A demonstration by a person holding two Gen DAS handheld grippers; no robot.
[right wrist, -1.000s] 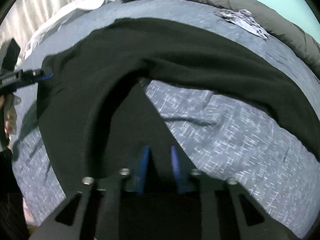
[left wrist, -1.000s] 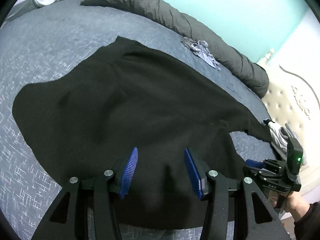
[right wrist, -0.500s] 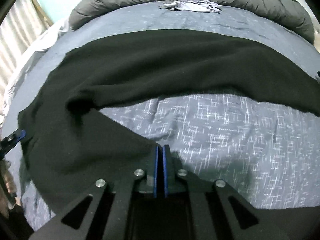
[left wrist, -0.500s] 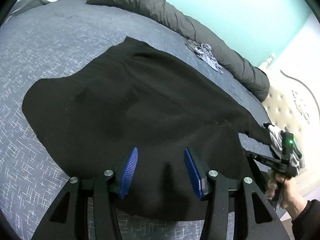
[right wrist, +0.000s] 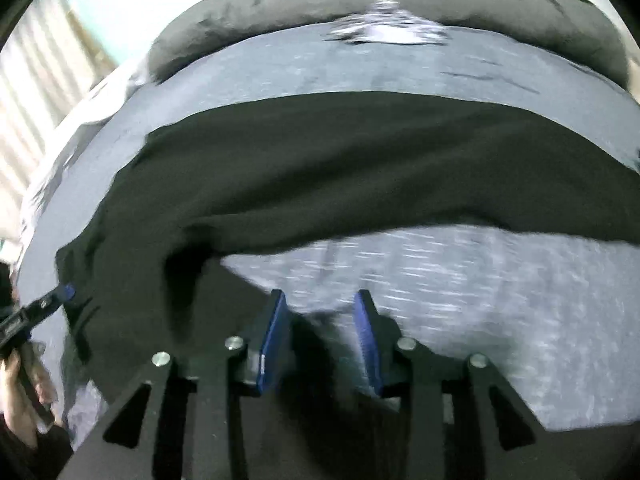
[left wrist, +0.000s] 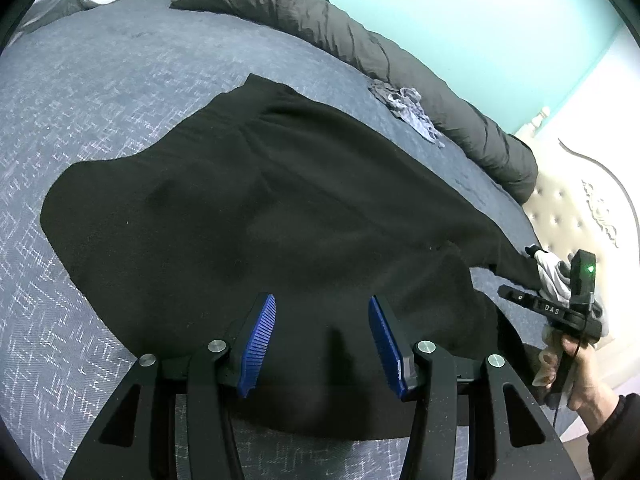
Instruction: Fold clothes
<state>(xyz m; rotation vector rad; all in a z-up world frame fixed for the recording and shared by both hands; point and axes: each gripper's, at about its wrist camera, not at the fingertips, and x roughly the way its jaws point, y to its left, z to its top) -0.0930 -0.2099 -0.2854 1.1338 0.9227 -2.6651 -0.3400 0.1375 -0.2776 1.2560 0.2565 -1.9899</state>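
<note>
The left gripper hangs with its jaws apart, its blue ribbed pads clear of the cloth beneath them and nothing clamped between. The right gripper has just been opening its jaws, which now stand apart with the edge of the black garment and bare bedspread showing between them, the pads not pressing on anything. On the side of the right gripper, seen from the left wrist view, white letters read "DAS", and a small green light glows on the black box above them; a hand in a dark sleeve holds its handle. The black garment lies spread flat across the blue-grey patterned bed, its near hem just under the left jaws and one narrow end running toward the right gripper. Along the far edge of the bed lies a long rolled dark grey duvet, with a small crumpled grey-and-white cloth against it. A cream tufted headboard stands at the right, and a teal wall rises behind
</note>
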